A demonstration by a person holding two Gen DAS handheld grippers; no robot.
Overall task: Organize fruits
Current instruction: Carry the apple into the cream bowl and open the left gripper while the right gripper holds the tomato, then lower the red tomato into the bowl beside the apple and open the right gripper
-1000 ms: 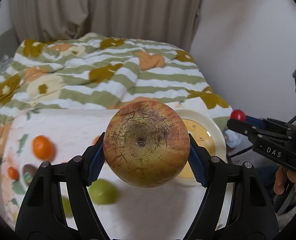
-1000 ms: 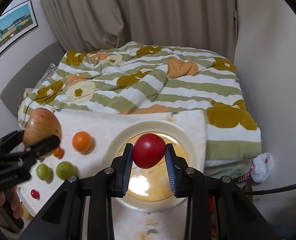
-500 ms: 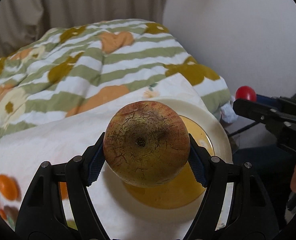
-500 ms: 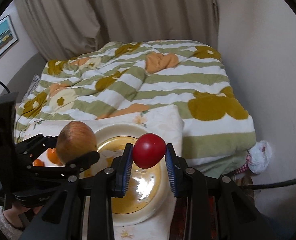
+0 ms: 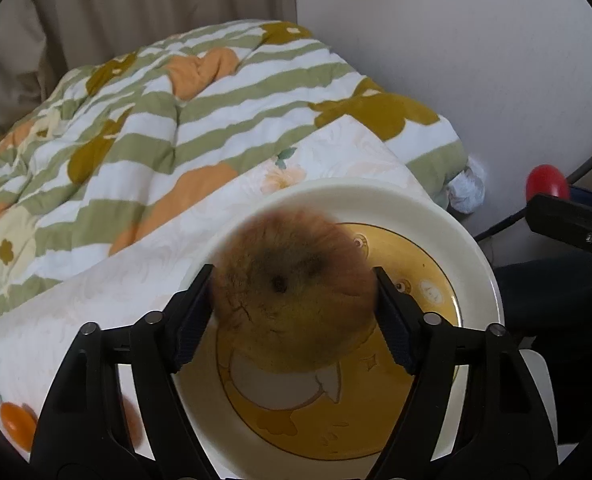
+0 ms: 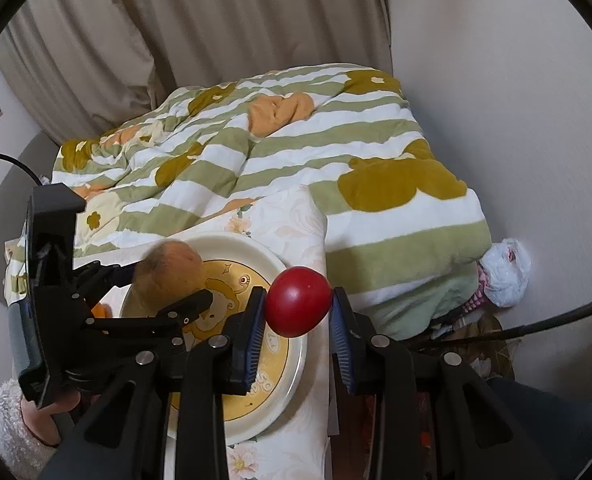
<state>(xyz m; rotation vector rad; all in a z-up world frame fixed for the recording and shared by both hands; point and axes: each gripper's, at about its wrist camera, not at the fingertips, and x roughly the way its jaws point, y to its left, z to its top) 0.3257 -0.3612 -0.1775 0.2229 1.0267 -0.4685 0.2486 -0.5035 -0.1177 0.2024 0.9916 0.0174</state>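
My left gripper has a big russet apple between its fingers, just above the white plate with a yellow picture. The apple is blurred and its pads barely touch it; I cannot tell if the grip still holds. From the right wrist view the apple hangs over the plate's left part. My right gripper is shut on a red tomato, held over the plate's right rim. The tomato also shows at the right of the left wrist view.
The plate lies on a floral cloth beside a striped quilt. An orange lies at the cloth's lower left. A wall and a crumpled bag are to the right.
My left gripper has carried the apple right, over the plate, and lower; the apple now looks blurred and slightly dropped. My right gripper with the tomato has drifted to the plate's right rim.
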